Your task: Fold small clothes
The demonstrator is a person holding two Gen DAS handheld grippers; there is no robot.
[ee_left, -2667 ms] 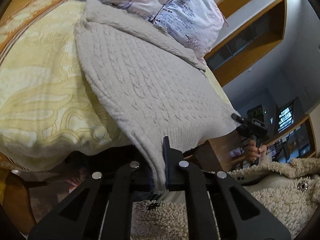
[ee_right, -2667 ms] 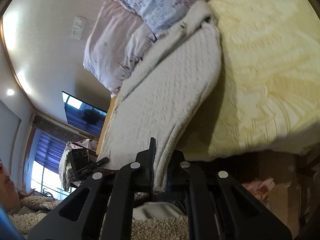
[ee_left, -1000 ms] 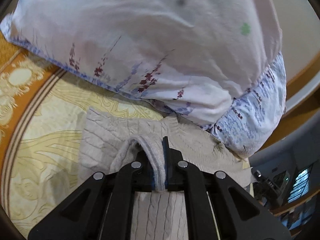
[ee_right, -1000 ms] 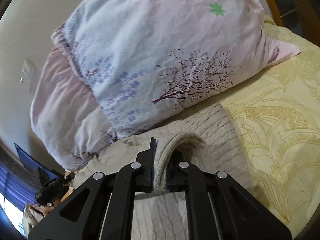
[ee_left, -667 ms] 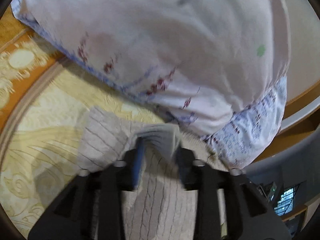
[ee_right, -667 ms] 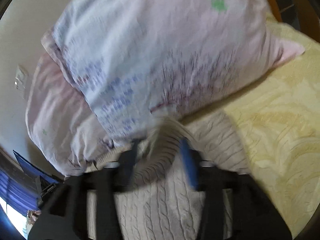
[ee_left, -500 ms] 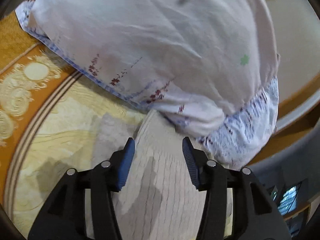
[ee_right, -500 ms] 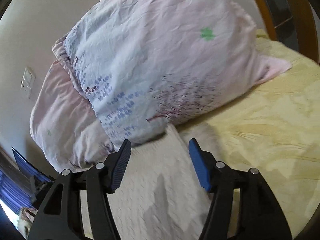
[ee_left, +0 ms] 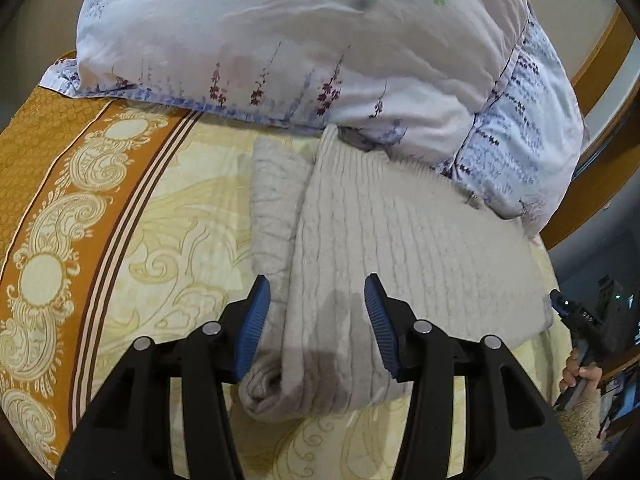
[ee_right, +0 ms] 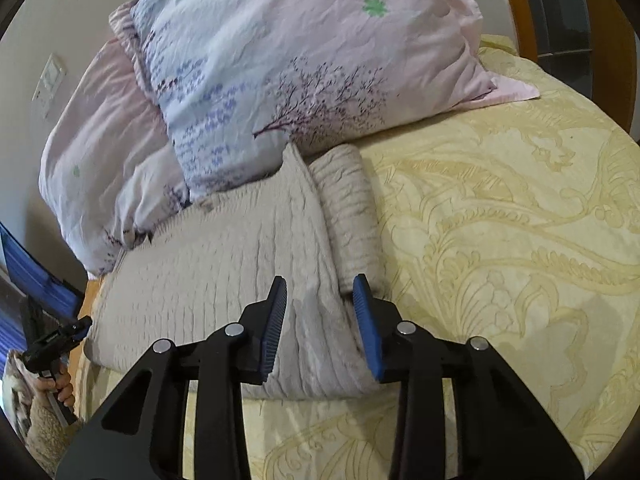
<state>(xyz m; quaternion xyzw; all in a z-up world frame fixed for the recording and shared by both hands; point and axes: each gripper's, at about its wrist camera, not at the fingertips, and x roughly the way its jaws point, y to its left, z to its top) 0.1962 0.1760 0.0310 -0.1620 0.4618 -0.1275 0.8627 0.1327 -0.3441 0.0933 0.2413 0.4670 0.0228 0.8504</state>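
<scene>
A cream cable-knit sweater point(ee_left: 400, 248) lies folded in half on the yellow bedspread point(ee_left: 168, 240), its far edge against the pillows. It also shows in the right wrist view point(ee_right: 224, 272). My left gripper point(ee_left: 316, 320) is open and empty, just above the sweater's left end. My right gripper point(ee_right: 320, 316) is open and empty, just above the sweater's right end. Each gripper shows at the far edge of the other's view, the right one point(ee_left: 580, 320) and the left one point(ee_right: 56, 340).
Two floral pillows point(ee_left: 320, 48) point(ee_right: 300, 72) lie behind the sweater at the bed's head. The bedspread point(ee_right: 500, 240) has an orange patterned border point(ee_left: 48, 200) on the left. A wooden headboard frame point(ee_left: 600, 60) stands at the back.
Both grippers carried the sweater's near hem up to the pillows, folding it in half, then opened and let go. They have since drawn back a little.
</scene>
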